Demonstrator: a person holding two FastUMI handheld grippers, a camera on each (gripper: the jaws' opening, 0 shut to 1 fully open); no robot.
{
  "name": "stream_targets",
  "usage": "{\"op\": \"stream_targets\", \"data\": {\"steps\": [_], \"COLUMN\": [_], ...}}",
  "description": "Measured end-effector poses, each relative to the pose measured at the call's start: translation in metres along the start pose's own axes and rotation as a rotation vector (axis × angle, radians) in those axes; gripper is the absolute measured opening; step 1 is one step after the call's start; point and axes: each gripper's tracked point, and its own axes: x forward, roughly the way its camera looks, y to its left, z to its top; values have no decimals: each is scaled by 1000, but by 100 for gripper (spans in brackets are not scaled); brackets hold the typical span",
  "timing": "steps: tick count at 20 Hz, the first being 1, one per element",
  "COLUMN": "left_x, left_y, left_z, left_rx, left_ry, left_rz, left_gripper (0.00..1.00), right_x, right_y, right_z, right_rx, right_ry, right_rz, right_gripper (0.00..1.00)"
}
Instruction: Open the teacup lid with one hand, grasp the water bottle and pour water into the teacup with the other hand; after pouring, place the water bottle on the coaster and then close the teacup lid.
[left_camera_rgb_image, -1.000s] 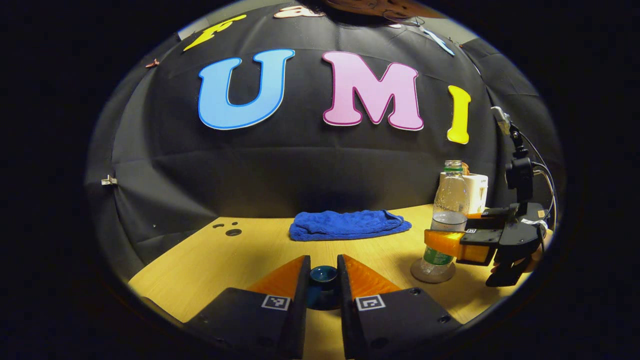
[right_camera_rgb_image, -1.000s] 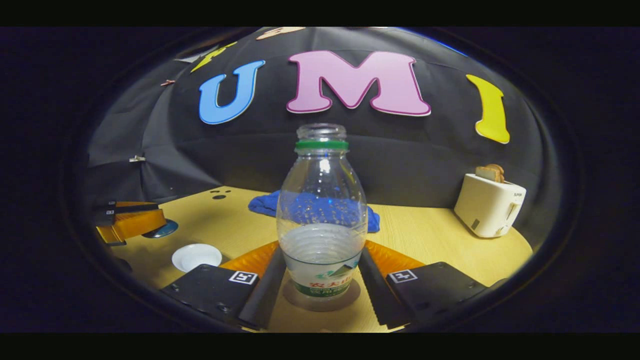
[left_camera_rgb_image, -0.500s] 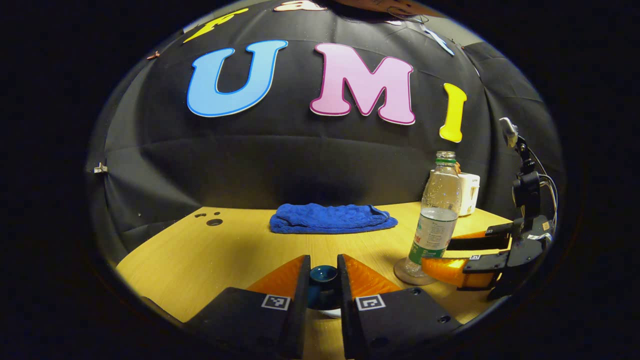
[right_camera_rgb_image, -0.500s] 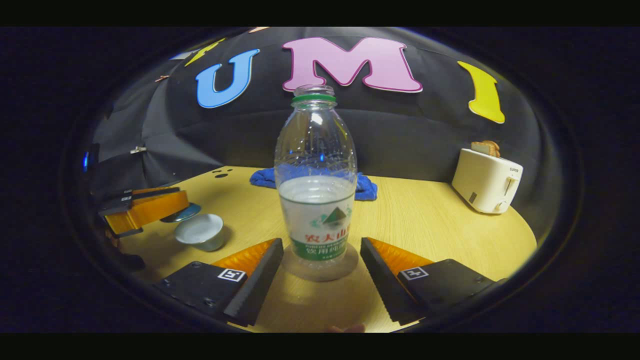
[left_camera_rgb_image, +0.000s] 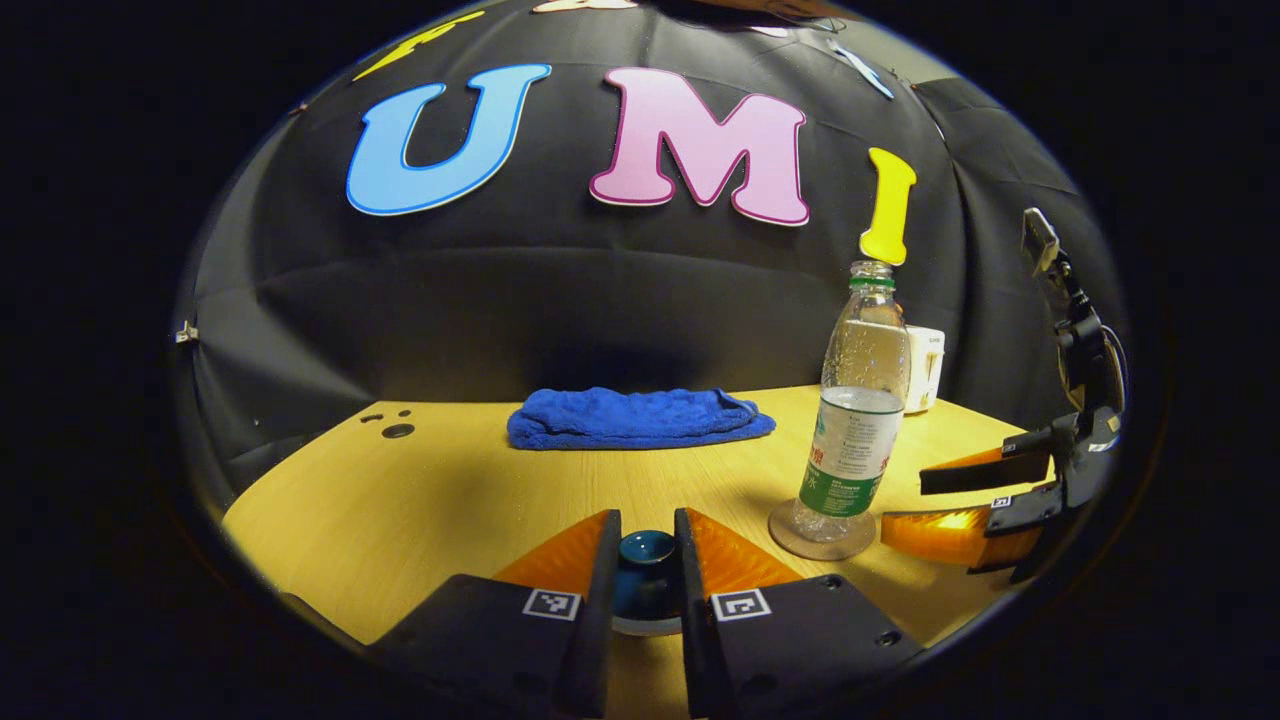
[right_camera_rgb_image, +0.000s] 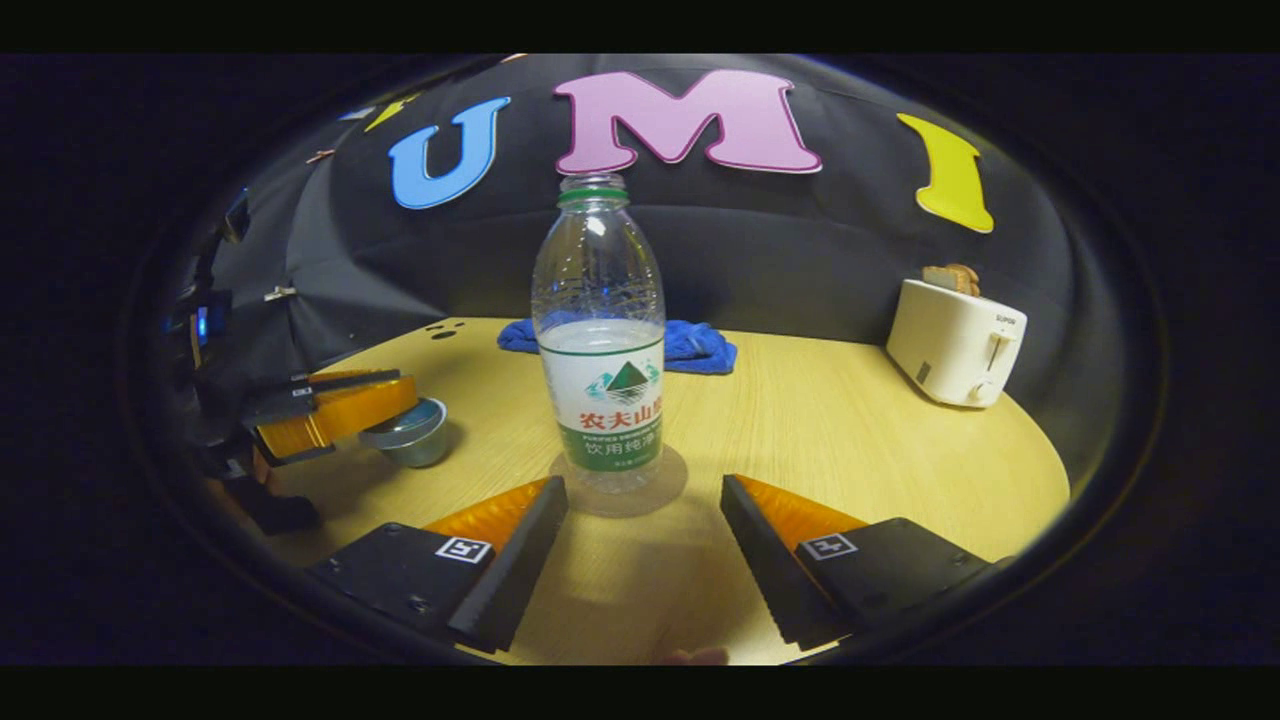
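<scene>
Right tool (right_camera_rgb_image: 640, 525) — bottle (right_camera_rgb_image: 598, 330) just ahead

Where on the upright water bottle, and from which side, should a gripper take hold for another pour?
Grip the water bottle across its straight labelled body, coming in level from the near side, where the open right gripper already faces it. The bottle stands upright on the coaster; its shoulder and neck taper, so fingers would probably slip there.
</scene>
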Motion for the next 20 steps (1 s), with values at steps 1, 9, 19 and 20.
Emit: {"op": "stream_targets", "data": {"steps": [1,9,19,20], "left_x": [0,-3,-49,-57], "left_y": [0,-4,9,9], "left_z": [-1,-3,71,84], "left_rx": [4,20,1,-4], "left_ry": [4,17,20,21], "left_rz": [2,-13,11,11], "left_gripper": [34,67,96,96], "right_x": [0,-4,-58,-67], "right_y": [0,0,7,12], "right_z": [3,19,124,138], "right_rx": [0,17,13,11], "right_ry": [-9,-36,-159,-175], "right_rz": [-4,-26,-112,-106], "right_gripper": [92,92,97,97]}}
